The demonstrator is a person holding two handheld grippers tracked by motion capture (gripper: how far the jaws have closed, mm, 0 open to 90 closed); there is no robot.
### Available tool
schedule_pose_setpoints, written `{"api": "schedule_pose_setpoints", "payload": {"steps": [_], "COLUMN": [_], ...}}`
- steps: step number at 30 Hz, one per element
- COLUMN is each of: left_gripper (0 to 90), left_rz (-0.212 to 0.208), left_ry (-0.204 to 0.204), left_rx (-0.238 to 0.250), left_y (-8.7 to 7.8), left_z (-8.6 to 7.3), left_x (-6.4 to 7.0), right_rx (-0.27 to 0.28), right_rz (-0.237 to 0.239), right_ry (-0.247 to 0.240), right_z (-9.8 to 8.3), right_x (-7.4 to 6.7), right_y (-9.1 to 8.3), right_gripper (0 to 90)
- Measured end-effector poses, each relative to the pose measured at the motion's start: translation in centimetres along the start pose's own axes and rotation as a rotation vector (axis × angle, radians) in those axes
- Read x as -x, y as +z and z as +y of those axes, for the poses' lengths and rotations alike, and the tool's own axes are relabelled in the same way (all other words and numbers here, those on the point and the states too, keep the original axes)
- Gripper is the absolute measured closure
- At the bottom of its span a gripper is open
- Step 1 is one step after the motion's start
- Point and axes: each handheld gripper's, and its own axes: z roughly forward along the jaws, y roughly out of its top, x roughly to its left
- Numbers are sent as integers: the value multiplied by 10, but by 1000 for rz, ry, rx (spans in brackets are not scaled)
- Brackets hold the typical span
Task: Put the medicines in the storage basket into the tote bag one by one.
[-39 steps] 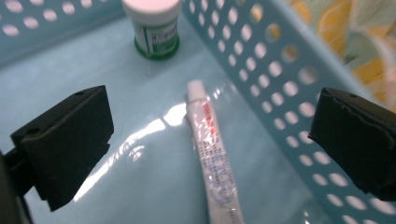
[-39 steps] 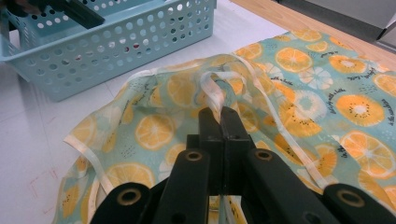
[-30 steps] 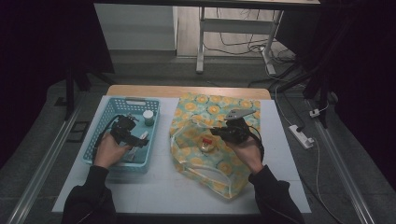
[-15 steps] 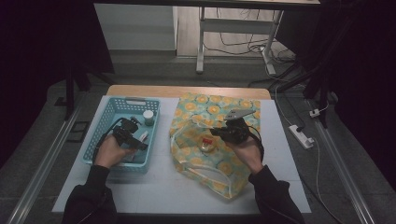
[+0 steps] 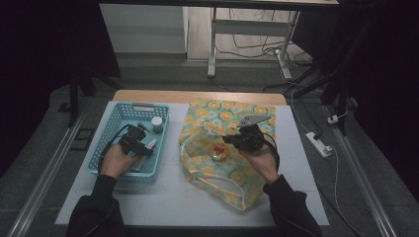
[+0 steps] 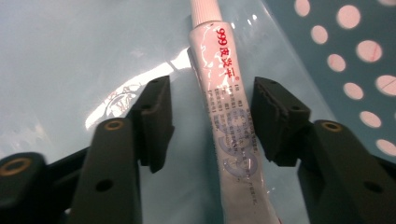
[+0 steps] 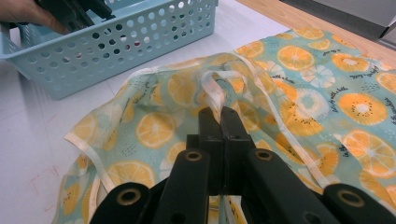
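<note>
Lying in the basket (image 5: 114, 148) at the table's 9 o'clock, the tube (image 6: 223, 107) sits between the left gripper (image 6: 210, 116) jaws, just closing, pads not touching. Right gripper (image 7: 219, 126) pinches the bag (image 7: 299, 93) strap (image 7: 212, 93) at centre.

Bare white worktop (image 5: 170, 197) open along the near edge and between perforated light-blue plastic basket (image 5: 114, 129) and orange-slice patterned fabric bag (image 5: 237, 185), basket walls hemming the left tool (image 6: 210, 116), white bottle (image 5: 157, 124) ahead
</note>
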Motion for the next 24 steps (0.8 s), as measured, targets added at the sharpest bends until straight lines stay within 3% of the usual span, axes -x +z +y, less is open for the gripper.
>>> {"api": "schedule_pose_setpoints", "payload": {"steps": [9, 15, 19, 24], "left_gripper": [704, 714, 716, 718], "left_rz": [-27, -31, -2, 0], "left_ry": [-10, -29, -42, -51], "left_rx": [6, 6, 9, 35], "left_y": [-1, -1, -3, -7], "left_z": [-1, -1, -1, 0], "left_x": [-1, -2, 0, 0], "right_rx": [0, 2, 1, 1], "right_rz": [1, -1, 2, 8], "right_ry": [-1, 0, 0, 4], "right_z": [0, 0, 0, 0], "right_x": [0, 0, 0, 0], "right_y": [0, 0, 0, -1], "right_gripper": [899, 900, 899, 900]}}
